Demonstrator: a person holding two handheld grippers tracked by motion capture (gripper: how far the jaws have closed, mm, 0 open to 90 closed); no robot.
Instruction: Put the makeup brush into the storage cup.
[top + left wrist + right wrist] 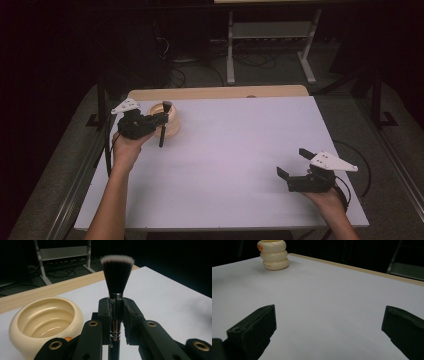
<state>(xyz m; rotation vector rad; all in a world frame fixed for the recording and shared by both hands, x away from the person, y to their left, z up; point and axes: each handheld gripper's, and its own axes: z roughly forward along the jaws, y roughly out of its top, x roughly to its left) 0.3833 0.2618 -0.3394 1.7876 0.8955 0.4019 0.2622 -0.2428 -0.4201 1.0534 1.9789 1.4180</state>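
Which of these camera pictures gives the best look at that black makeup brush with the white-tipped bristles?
The left gripper view: the black makeup brush with white-tipped bristles stands close up, its metal ferrule clamped between the left gripper jaws. The high view shows it small and dark.

Left corner: bowl (170, 120) stands near the table's (240, 145) far left edge, the one obstacle on the white top.
Beside bowl: left gripper (161, 119) with upright brush (117, 287) sits just at the bowl's near side, leaving little gap there.
Middle and far right: open tabletop, free passage.
Near right: right gripper (292, 162), jaws wide, with bare surface ahead toward the bowl (273, 255).
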